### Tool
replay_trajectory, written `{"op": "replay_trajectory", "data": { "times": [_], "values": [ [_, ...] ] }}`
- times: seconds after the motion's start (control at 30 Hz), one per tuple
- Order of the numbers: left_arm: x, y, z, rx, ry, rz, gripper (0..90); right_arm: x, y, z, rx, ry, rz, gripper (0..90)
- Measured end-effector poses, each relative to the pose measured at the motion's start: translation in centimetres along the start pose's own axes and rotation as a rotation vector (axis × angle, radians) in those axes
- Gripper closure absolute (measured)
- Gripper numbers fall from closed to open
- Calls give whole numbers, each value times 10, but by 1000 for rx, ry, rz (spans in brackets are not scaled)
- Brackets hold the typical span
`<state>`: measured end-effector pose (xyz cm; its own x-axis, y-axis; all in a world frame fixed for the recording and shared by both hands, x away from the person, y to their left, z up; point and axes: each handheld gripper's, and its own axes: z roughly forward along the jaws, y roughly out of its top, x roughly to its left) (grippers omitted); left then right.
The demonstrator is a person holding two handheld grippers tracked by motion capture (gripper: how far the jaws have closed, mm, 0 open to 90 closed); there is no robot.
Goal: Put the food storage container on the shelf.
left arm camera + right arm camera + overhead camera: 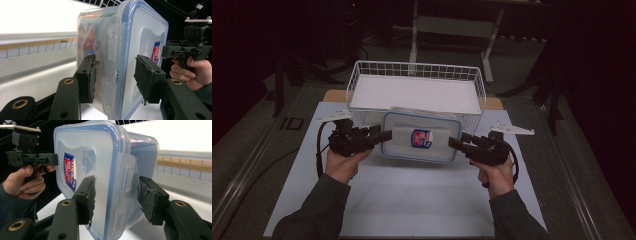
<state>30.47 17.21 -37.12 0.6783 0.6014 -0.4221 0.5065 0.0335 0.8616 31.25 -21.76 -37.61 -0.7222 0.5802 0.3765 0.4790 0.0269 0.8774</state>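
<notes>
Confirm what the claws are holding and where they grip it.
Both hold the lidded plastic food container: left claw clamps its left end, right claw its right end, across lid and base.

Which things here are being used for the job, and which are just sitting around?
In use:
- clear plastic lidded box with blue seal, held up at both ends
- left gripper, jaws clamped on it
- right gripper, jaws clamped on it
- white wire basket, probably where it goes

Just there:
- white table mat
- metal frame behind
</notes>
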Motion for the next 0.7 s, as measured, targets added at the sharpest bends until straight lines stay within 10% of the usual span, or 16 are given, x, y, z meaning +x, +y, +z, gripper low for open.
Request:
{"op": "replay_trajectory", "data": {
  "times": [0.7],
  "values": [
    [12,38,0,-56,-5,-29,525,0,49,9,-1,-8,-34,488]
  ]
}}
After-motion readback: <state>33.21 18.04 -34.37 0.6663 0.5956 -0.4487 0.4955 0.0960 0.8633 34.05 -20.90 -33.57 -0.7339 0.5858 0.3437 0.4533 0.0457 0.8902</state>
